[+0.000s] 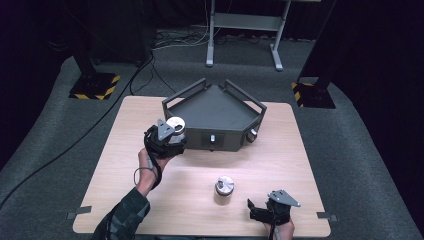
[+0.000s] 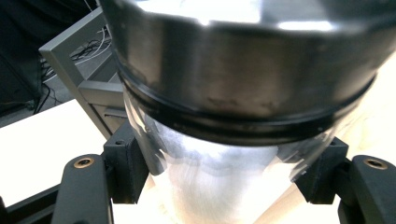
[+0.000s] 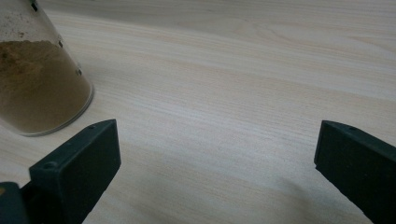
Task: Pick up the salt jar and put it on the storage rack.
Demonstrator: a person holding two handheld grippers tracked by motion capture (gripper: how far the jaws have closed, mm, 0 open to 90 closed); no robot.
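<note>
A clear jar with a metal lid [image 1: 176, 126] is held in my left gripper [image 1: 170, 138], close to the left front of the dark grey tray [image 1: 227, 107]. In the left gripper view this jar [image 2: 233, 116] is very near, and the black pads [image 2: 128, 170] press its glass sides. A second jar [image 1: 224, 188] with brown powder and a metal lid stands on the table near the front. My right gripper [image 1: 256, 210] rests low at the front right, its jaws open and pointing left toward that jar. The powder jar [image 3: 37, 79] stands left of the right gripper [image 3: 217, 168].
The wooden table [image 1: 130, 170] stands on grey carpet. The tray has raised rails and knobs [image 1: 212, 138] on its front face. Stands with yellow-black bases [image 1: 95, 86] and a white frame [image 1: 245, 30] lie beyond the table's far edge.
</note>
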